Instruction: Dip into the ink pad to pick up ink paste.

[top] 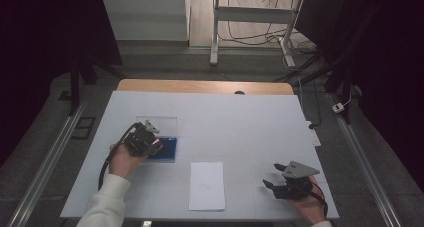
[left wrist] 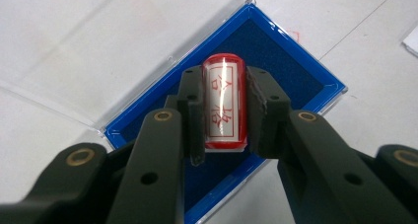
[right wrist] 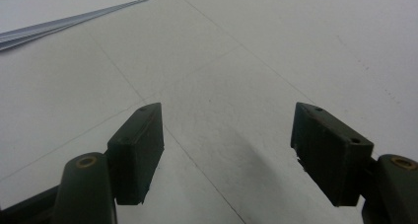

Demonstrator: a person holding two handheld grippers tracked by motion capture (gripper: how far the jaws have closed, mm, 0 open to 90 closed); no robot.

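At the left of the high view, the left gripper [top: 146, 137] sits over a small blue case [top: 167, 149] near the table's left-centre, with a clear lid [top: 159, 123] lying open flat beyond it; from up there the thing in its jaws is too small to make out. The left gripper view settles it: the left gripper [left wrist: 224, 108] has its jaws clamped on a stamp [left wrist: 224, 103], a short cylinder of glossy red and clear plastic with red characters on a white face, held just above the case [left wrist: 296, 81]. That view also shows the case's dark, felt-like lining, its bright blue rim and the transparent hinged lid [left wrist: 64, 51]. Toward the middle of the white table [top: 240, 117], the high view shows a rectangular sheet of paper [top: 207, 185] lying flat, well apart from the case. The right gripper view catches its edge as a thin stack of sheets [right wrist: 64, 17]. At the right, the right gripper [top: 275, 175] rests low near the table's front edge, its matte black jaws spread wide with nothing between them; the right gripper view shows the right gripper [right wrist: 226, 150] over bare, faintly scuffed tabletop.
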